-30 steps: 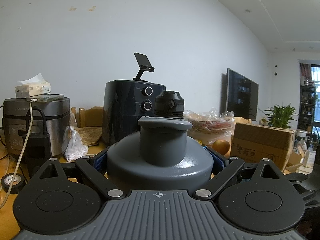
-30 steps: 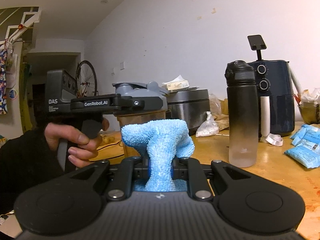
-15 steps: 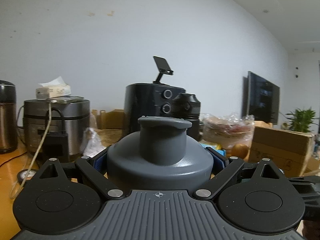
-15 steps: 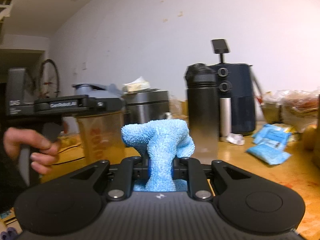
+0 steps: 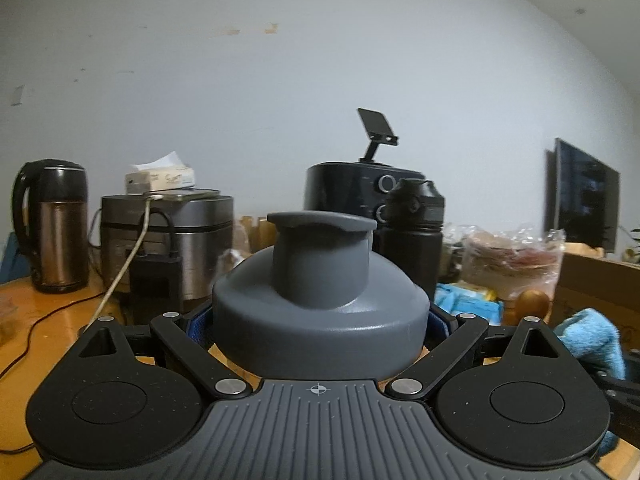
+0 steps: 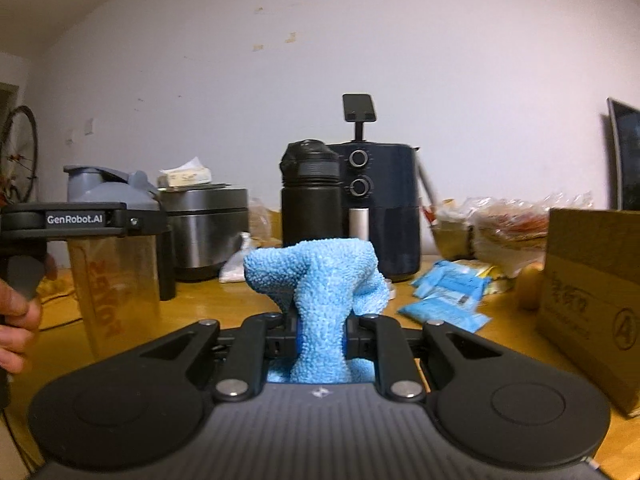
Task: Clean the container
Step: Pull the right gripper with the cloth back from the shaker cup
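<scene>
Both tools are ready, but wiping seems not yet begun. The left hand-held gripper point(image 5: 318, 320) clamps the shaker bottle point(image 6: 114, 256) just under its grey lid point(image 5: 320, 276), upright over the counter point(image 6: 208, 304), lid still on. The right hand-held gripper point(image 6: 320, 330) pinches the blue cloth point(image 6: 320, 280), apart from the bottle.

"GenRobot.AI" (white letters) on the left gripper point(image 6: 84, 220).

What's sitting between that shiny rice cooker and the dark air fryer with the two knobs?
In the right wrist view, a tall black bottle stands between the rice cooker and air fryer, overlapping the fryer's left edge.
</scene>
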`<action>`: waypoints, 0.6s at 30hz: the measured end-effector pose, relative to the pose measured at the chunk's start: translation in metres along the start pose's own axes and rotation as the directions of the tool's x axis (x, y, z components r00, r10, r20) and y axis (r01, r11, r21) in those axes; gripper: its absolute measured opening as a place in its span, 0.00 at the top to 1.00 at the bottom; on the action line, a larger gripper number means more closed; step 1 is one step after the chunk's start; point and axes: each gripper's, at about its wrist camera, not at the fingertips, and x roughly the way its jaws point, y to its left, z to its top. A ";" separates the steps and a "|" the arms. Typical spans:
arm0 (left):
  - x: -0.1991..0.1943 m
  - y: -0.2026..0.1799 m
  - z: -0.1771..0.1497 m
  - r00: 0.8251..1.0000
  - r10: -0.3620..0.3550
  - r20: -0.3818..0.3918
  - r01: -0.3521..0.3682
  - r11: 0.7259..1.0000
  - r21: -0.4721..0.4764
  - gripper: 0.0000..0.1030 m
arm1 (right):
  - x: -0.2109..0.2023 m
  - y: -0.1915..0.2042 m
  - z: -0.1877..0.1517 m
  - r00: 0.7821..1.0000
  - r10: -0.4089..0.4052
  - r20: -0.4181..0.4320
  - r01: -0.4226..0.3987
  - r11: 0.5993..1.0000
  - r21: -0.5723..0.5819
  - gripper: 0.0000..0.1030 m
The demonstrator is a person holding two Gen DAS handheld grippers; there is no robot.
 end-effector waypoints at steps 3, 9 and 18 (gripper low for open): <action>0.001 -0.005 0.001 0.999 0.040 -0.002 -0.040 0.999 -0.001 0.07 | -0.002 0.000 0.000 0.999 -0.039 0.005 0.039 0.999 -0.009 0.88; 0.001 -0.008 0.001 0.997 0.071 -0.001 -0.071 0.997 -0.008 0.07 | -0.003 -0.002 -0.002 1.000 -0.026 -0.005 0.026 1.000 0.003 0.88; 0.003 -0.015 0.002 0.991 0.137 -0.003 -0.137 0.990 -0.019 0.07 | -0.002 -0.002 -0.004 1.000 -0.019 -0.011 0.019 1.000 0.010 0.88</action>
